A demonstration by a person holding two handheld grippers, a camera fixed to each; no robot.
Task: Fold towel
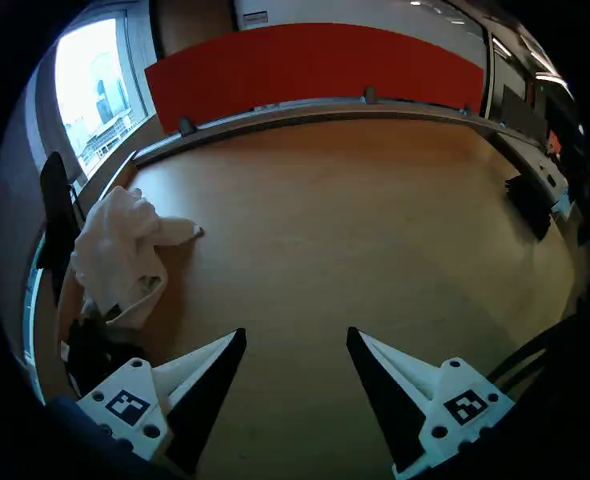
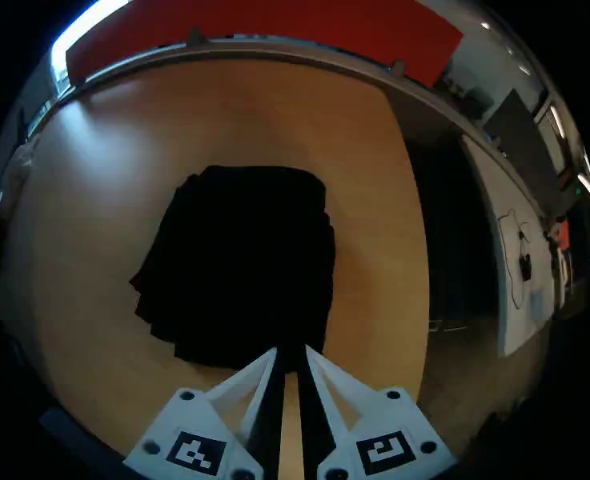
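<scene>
- Wooden table [image 2: 94,200] under everything, pale and bare around the cloth.
- Two towels in all. One black towel [image 2: 238,256] lies flat and folded in the middle of the table in the right gripper view, its folds hard to make out because the cloth is so dark.
- Right gripper [image 2: 290,352]: two fingers drawn almost together, a thin slit between them, tips at the black towel's near edge. I cannot tell whether any cloth is pinched between them.
- One white towel [image 1: 122,248] sits crumpled in a heap near the table's left edge in the left gripper view, with one corner trailing onto the wood.
- Left gripper [image 1: 296,340]: two fingers spread wide over bare wood, holding nothing, well apart from the white towel. Each finger carries one square marker.
- One dark shape [image 1: 531,204] at the table's right edge — too blurred to name.
- One black chair [image 1: 54,200] stands beside the white towel, partly cut off by the view's edge.
- Farther back, one red partition [image 1: 311,68] runs along the table's far side, and one bright window [image 1: 94,88] is to its left — washed out.
</scene>
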